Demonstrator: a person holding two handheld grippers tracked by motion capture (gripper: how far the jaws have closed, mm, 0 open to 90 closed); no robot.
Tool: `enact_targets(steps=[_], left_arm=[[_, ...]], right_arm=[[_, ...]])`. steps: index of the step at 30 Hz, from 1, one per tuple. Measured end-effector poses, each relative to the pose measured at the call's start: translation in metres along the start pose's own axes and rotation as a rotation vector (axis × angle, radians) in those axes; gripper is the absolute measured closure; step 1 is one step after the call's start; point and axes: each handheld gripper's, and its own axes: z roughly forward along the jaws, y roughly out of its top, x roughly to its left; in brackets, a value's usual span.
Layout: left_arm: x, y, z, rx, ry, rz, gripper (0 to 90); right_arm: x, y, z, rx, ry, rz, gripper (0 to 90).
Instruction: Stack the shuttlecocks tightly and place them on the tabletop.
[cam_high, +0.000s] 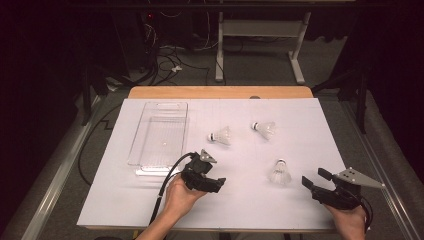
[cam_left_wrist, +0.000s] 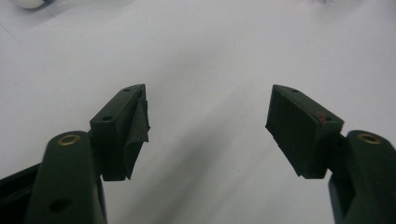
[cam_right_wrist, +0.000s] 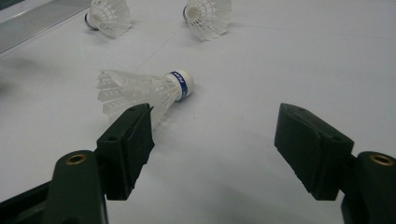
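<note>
Nearest shuttlecock (cam_right_wrist: 144, 90) lies on its side on tabletop (cam_high: 240, 200), cork away from right tongs (cam_high: 317, 178), just ahead-left; both right and left tongs (cam_high: 218, 183) wide open, empty; right nearer

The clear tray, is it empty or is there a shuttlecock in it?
Empty. The tray shows bare bottom; all three shuttlecocks lie on the table outside it.
</note>
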Motion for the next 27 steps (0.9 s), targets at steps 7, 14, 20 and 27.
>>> enact_targets(steps=[7,14,20,27], left_arm=[[0.000,-0.005,-0.002,-0.011,-0.004,-0.003,30.7],[-0.001,-0.011,-0.004,-0.020,-0.007,-0.012,30.8],[0.000,-0.017,-0.006,-0.024,-0.007,-0.016,30.8],[0.002,-0.024,-0.009,-0.028,-0.004,-0.024,30.8]], right_arm=[[0.000,0.000,0.001,0.005,-0.002,0.000,28.4],[0.000,0.000,0.001,0.005,-0.003,0.001,28.4],[0.000,0.000,0.001,0.008,-0.002,0.002,28.4],[0.000,0.000,0.001,0.008,-0.003,0.002,28.4]])
